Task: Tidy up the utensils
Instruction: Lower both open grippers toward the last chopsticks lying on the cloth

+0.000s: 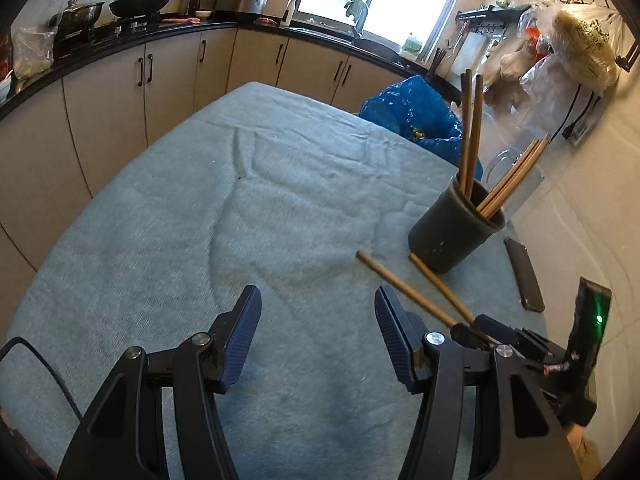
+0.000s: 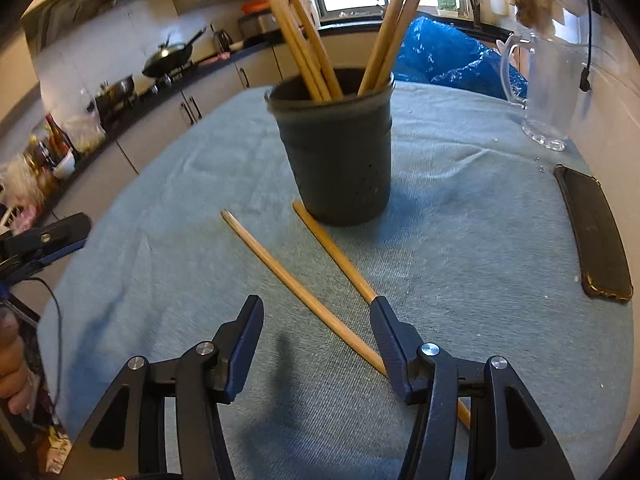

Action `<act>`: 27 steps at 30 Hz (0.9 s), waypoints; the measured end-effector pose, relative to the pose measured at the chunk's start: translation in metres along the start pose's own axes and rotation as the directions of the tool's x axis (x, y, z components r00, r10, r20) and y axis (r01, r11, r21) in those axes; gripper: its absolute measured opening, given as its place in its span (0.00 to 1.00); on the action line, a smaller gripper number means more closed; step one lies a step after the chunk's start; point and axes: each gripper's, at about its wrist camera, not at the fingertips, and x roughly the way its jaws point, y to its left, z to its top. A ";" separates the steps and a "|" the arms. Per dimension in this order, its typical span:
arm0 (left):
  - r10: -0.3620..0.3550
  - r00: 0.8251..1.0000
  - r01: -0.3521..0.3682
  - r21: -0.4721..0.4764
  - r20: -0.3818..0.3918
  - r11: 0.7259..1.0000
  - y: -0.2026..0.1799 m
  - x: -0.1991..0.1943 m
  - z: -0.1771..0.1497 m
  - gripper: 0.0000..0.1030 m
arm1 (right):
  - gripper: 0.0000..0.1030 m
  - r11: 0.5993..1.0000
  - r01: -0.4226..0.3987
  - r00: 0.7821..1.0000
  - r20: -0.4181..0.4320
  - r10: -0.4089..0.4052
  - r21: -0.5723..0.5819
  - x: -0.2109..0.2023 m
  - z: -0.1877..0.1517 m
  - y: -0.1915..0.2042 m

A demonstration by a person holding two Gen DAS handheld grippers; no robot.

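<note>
Lying loose: two chopsticks (image 2: 304, 292) on the blue-grey cloth of the tabletop (image 2: 480, 280), just in front of the dark cup (image 2: 340, 160); the one nearer the cup has its far tip close to, perhaps touching, the cup's base.
Long axis: both run from near the cup's foot back toward the right claw (image 2: 316, 308), slanting from upper left to lower right in the right wrist view, and spreading apart toward the cup.
Cup contents: several more chopsticks (image 2: 304, 40) stand upright and leaning inside the cup, so the job is judged partly done.
Right claw: jaws apart, empty; the outer chopstick passes into the gap between them, the one nearer the cup runs behind the right finger, neither pinched.
Left claw (image 1: 316, 308): jaws apart, nothing between them, over bare cloth well to the left of the cup.
Nearer hand: the right, clearly.
Coming move, as a guess: closing across one stick's width, not along it.
Beyond the cup: a phone (image 2: 596, 236) flat on the cloth, a glass jug (image 2: 544, 92), a blue bag (image 2: 448, 56).
</note>
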 end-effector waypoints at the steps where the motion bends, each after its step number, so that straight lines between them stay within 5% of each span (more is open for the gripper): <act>1: 0.001 1.000 -0.001 -0.001 -0.004 1.000 0.002 0.001 -0.001 0.56 | 0.56 1.000 0.004 1.000 -0.014 -0.004 0.000 0.004 -0.001 -0.001; 8: 0.004 1.000 -0.004 -0.016 -0.020 1.000 0.008 0.005 -0.006 0.56 | 0.45 0.997 0.071 0.995 -0.079 -0.069 0.028 0.007 -0.001 0.006; 12: 0.008 0.999 -0.008 -0.010 -0.038 1.000 0.009 0.010 -0.008 0.56 | 0.42 0.983 -0.103 0.977 -0.170 0.129 0.151 0.002 -0.009 0.019; 15: 0.009 0.999 -0.009 0.000 -0.054 1.000 0.007 0.014 -0.011 0.56 | 0.42 0.973 -0.206 0.954 -0.202 0.224 0.106 -0.002 -0.020 0.039; 19: 0.008 0.996 -0.005 0.027 -0.094 1.000 0.002 0.020 -0.017 0.56 | 0.42 0.999 -0.043 0.995 -0.092 0.044 0.015 -0.019 -0.011 0.025; 23: 0.005 0.989 0.002 0.043 -0.150 0.999 -0.004 0.025 -0.026 0.56 | 0.55 0.994 0.106 0.994 -0.031 -0.105 0.015 -0.020 0.001 -0.007; 27: 0.003 0.987 0.003 0.039 -0.160 0.999 -0.003 0.011 -0.036 0.56 | 0.57 0.990 0.138 0.989 -0.064 -0.137 0.025 -0.008 0.003 -0.033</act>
